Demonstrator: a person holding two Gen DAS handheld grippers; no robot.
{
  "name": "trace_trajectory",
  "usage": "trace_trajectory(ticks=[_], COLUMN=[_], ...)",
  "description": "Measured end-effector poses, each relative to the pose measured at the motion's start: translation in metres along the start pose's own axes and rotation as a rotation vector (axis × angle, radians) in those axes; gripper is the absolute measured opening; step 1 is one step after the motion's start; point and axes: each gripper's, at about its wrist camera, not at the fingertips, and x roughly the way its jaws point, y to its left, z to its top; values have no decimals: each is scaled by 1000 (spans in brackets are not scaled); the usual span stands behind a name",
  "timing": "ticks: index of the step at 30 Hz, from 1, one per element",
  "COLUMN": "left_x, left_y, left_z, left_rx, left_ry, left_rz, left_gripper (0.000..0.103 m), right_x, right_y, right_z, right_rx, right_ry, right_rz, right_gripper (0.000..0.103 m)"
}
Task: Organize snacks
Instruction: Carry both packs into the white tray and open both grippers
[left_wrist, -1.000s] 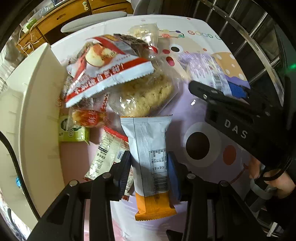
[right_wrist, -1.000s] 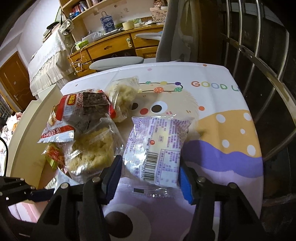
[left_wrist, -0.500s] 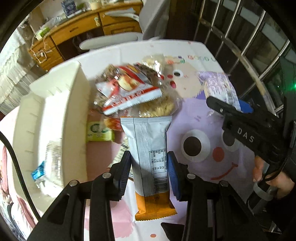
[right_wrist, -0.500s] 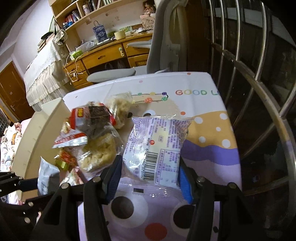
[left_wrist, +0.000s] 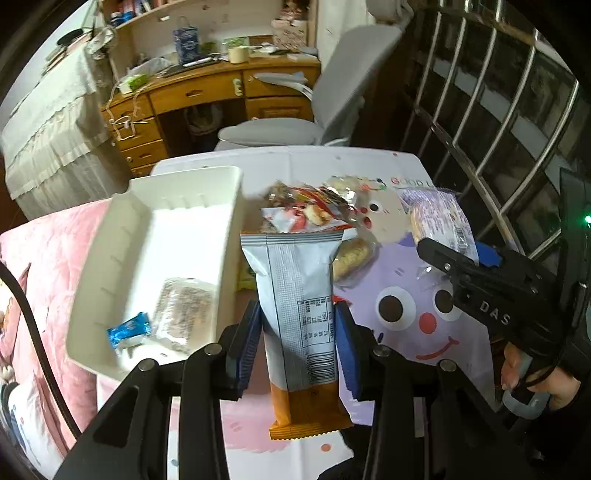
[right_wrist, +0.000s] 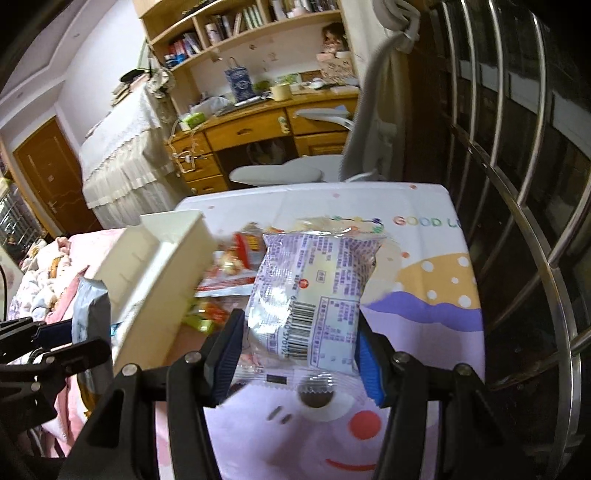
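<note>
My left gripper (left_wrist: 298, 341) is shut on a grey snack bar with an orange end (left_wrist: 299, 317), held in the air above the table. My right gripper (right_wrist: 301, 354) is shut on a purple-printed clear packet (right_wrist: 314, 291), also lifted. That packet (left_wrist: 439, 218) and the right gripper (left_wrist: 476, 266) show at the right of the left wrist view. A pile of snacks (left_wrist: 314, 214) lies on the cartoon tablecloth. Left of it stands a white bin (left_wrist: 155, 258) holding a blue wrapper (left_wrist: 127, 330) and a speckled packet (left_wrist: 184, 310).
The cartoon tablecloth (right_wrist: 424, 295) covers the table. Metal window bars (right_wrist: 517, 184) run along the right side. A grey chair (left_wrist: 295, 129) and a wooden desk (left_wrist: 203, 96) stand beyond the far edge. Pink bedding (left_wrist: 37, 266) lies at the left.
Both grippers have risen from the table with their packets held. The snack pile has shrunk in view, and the inside of the white bin now shows.
</note>
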Motion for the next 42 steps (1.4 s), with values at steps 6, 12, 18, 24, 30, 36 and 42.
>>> trace_trajectory(ticks=[6,12,18,24,30,36,42], left_x=[-21,-33,-39,-42,-37,-30,-25], left_y=[38,83,128,169,206,237,249], left_z=[-9,-16,-18,-15,-10,-7,-7], left_rx=[-21,-27,-22,-1,39,78,119], left_ry=[-22,-41,-53,-77,-81,-85,-80], left_rz=[7,-3,-23,-47,-59,-72,-91], left_gripper=[38,38,38,38,38,38,72], right_x=[-16,-21,-20,-16,-10,4,16], right_y=[39,86,138,192,237,270,291], right_z=[-3,-12,-22,-27,-31,-33,-37], right_rx=[-22,-42,-56,-120,-162,-139,-124], right_ry=[-8,19,43,41,12,-3,17], right_rz=[34,57,82,98,103,80,53], right_gripper=[56,56,56,56,57,57,61])
